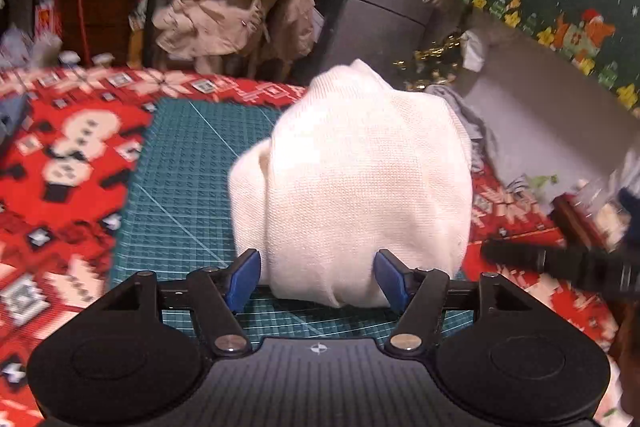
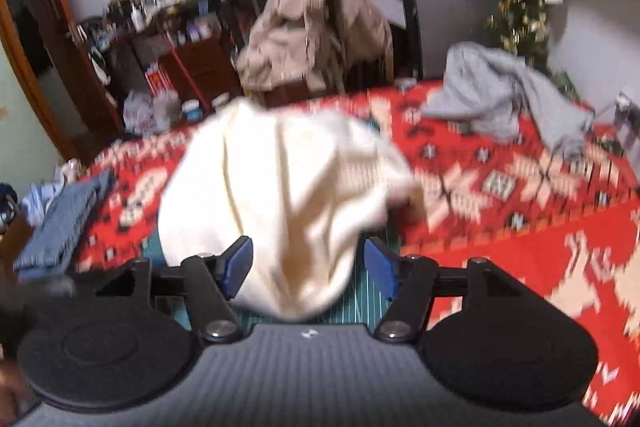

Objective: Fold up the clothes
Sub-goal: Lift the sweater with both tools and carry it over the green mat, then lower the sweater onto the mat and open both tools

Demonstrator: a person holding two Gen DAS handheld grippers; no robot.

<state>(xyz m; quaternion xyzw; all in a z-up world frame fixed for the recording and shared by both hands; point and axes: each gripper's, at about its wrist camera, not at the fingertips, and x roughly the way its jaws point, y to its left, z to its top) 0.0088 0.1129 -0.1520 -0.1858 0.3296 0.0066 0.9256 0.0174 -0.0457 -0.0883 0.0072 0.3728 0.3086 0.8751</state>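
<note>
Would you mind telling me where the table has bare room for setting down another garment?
Free: the green mat left of the cream sweater, and red cloth near of the grey garment. Crowded: the left edge by the folded blue garment.

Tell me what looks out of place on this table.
The white sweater is bunched in a heap on the green mat rather than lying flat, and a grey garment lies crumpled at the far corner of the red cloth.

A green mat (image 1: 188,163) is lying on a red cloth (image 2: 500,195). A tan coat (image 1: 236,3) is hanging behind.
</note>
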